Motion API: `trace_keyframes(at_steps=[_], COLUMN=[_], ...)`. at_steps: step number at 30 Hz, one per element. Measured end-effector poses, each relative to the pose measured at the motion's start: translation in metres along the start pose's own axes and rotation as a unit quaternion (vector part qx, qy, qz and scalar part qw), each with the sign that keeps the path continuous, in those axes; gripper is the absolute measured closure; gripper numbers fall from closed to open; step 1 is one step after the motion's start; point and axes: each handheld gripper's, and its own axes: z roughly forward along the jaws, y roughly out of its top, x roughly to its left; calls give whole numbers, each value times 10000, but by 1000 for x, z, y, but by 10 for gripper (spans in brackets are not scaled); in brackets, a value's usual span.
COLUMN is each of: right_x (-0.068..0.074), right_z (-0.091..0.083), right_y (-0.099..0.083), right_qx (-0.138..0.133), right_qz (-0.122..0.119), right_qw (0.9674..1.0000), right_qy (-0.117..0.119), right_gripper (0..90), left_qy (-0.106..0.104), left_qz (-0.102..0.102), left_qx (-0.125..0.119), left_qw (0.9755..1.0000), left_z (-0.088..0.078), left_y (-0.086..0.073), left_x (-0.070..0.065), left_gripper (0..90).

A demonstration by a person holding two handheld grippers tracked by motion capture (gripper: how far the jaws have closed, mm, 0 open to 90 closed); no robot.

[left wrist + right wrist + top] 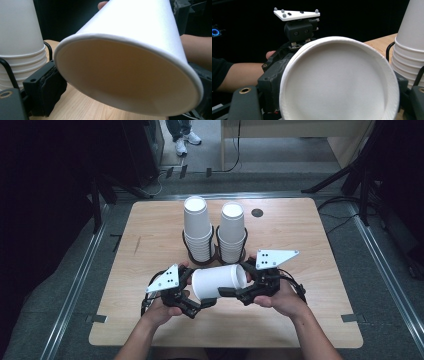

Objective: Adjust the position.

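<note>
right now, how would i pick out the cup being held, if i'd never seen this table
Start at the wooden table and find the two stacks of white paper cups standing in black wire holders at its far middle. Just in front of them, the left gripper and right gripper hold one paper cup between them. It alone lies on its side, off the table.

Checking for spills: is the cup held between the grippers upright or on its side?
On its side. The cup lies level between the left gripper and right gripper; its inside looks empty.
</note>
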Motion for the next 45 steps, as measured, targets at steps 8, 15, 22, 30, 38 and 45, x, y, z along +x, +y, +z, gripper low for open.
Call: trace_keyframes(at_steps=[8, 15, 22, 30, 38, 45], right_x=[-2, -4, -5, -5, -5, -5], right_z=[-1, -3, -5, -7, -8, -7], right_y=[-1, -1, -3, -3, -3, -5], right_qx=[22, 53, 110, 146, 185, 270], right_qz=[1, 61, 59, 88, 87, 105], right_qw=[10000, 9998, 9997, 9995, 9994, 9990], right_qy=[93, 186, 226, 273, 291, 327], right_gripper=[215, 209, 206, 202, 201, 181], left_qy=[-44, -92, -144, -241, -290, -299], left_qz=[37, 38, 39, 55, 43, 25], left_qx=[-22, -13, -18, -43, -66, -76], left_qw=[10000, 9999, 9999, 9997, 9995, 9995], left_z=[-1, -2, -1, -3, -3, -4], left_y=[0, -1, -1, -2, -2, -2], left_x=[-1, -2, -2, -2, -2, -2], left_gripper=[48, 60, 69, 82, 90, 94])
